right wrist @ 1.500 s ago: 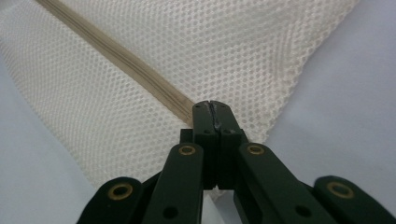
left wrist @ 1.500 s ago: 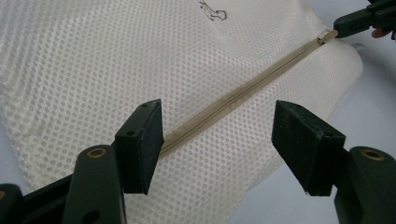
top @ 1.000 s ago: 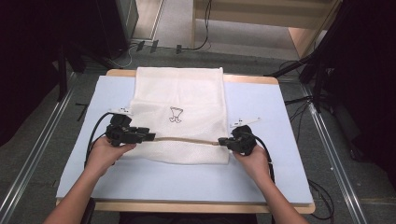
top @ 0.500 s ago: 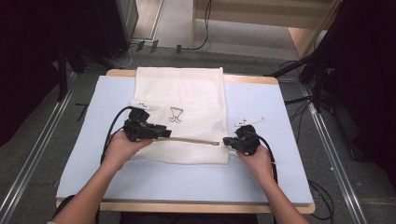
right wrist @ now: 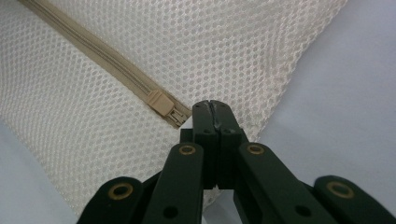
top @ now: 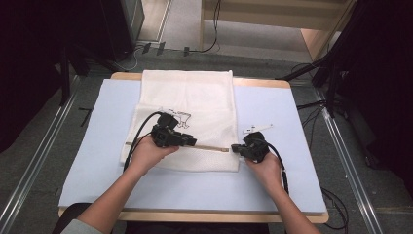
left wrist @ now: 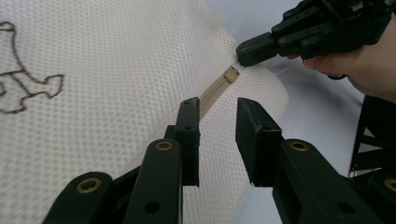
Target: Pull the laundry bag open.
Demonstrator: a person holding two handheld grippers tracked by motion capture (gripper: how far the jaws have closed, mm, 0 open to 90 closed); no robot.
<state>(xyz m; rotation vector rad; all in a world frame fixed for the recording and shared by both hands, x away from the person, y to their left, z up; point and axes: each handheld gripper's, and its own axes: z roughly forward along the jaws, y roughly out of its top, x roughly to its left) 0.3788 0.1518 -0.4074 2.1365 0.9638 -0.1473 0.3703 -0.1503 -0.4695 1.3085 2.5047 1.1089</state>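
Two grippers work on the bag's zipper (top: 209, 147). It runs straight from the half-open, closing left gripper (left wrist: 217, 122) to the right gripper (right wrist: 211, 111), pinched shut at its far end by the slider (right wrist: 161, 103).

Left gripper (top: 191, 142) moved along zipper (top: 210, 147) toward right gripper (top: 237, 148), jaws narrowing.

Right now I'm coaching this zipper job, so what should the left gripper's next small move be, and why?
Probably slide the left gripper along the zipper toward the slider and close on it. Its jaws, just closing, hold nothing yet and straddle the tape short of the slider, while the right gripper is shut on the mesh bag at the zipper's end.
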